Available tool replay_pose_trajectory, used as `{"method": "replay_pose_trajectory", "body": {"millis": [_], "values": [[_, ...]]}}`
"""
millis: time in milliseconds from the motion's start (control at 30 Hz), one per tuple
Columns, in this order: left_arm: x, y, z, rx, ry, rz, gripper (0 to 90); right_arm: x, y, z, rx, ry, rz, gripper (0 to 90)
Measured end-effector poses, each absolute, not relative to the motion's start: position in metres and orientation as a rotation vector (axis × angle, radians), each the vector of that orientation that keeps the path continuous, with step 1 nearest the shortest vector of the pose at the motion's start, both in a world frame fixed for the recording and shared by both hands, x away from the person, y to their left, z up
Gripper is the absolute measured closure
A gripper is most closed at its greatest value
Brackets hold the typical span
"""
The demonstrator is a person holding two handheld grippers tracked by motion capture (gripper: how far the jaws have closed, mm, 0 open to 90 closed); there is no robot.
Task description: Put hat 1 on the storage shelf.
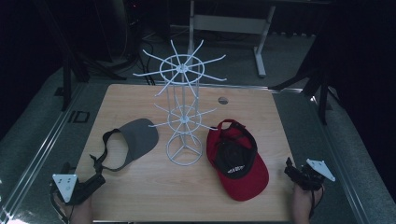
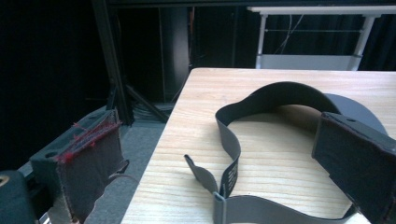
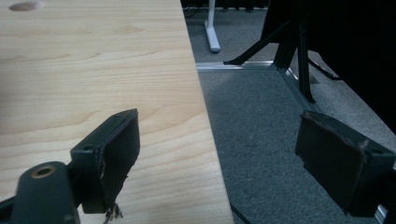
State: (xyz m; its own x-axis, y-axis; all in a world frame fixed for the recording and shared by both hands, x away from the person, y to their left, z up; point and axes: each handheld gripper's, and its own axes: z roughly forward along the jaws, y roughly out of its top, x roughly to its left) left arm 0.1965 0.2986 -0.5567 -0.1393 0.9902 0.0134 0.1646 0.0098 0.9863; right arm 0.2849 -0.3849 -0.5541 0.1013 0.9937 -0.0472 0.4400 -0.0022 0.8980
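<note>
- Nearest to you, the left gripper [image 1: 95, 181] sits at the table's near-left corner with its jaws spread apart and nothing between them; the pad [image 2: 95, 161] on one jaw is frayed, with red threads along its edge.
- Just ahead of those jaws lies the grey visor [image 1: 132, 141], on the left half of the table [image 1: 261, 121], its strap end toward the near-left corner and its brim toward the middle.
- Expect the visor to be light and floppy. The thin strap [image 2: 233, 140] stands up in a loose loop and will likely fold or slide if pinched alone, while the brim [image 2: 357, 112] looks stiffer.
- A good hold would probably be where strap meets brim, or the brim's edge, so the piece does not droop.
- It is plain dark grey, with an open top, a curved brim and a small buckle [image 2: 218, 201] on the strap's tail.
- Beyond it, the white wire rack [image 1: 183, 112] stands upright at the table's middle, with two rings of spokes; those thin prongs could snag cloth.
- Right of the rack lies the red cap [image 1: 238, 161], upside down, its dark lining showing and its brim toward the near edge. It is soft as well.
- The right gripper [image 1: 293, 171] hangs just off the table's near-right edge, jaws wide apart and empty, one over the wood and one over the carpet [image 3: 261, 140].
</note>
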Motion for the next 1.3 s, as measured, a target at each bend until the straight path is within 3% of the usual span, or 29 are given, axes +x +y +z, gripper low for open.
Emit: {"method": "replay_pose_trajectory", "body": {"millis": [467, 733, 1300], "values": [[0.198, 0.29, -0.555, 1.278, 1.378, 1.184, 2.0, 0.286, -0.377, -0.548, 1.568, 1.594, 0.89, 13.6], [0.196, 0.277, -0.551, 1.32, 1.312, 1.109, 2.0, 0.29, -0.368, -0.514, 1.525, 1.688, 0.956, 12.7], [0.197, 0.261, -0.547, 1.392, 1.336, 0.979, 1.9, 0.312, -0.346, -0.467, 1.375, 1.881, 1.003, 14.0]]}}
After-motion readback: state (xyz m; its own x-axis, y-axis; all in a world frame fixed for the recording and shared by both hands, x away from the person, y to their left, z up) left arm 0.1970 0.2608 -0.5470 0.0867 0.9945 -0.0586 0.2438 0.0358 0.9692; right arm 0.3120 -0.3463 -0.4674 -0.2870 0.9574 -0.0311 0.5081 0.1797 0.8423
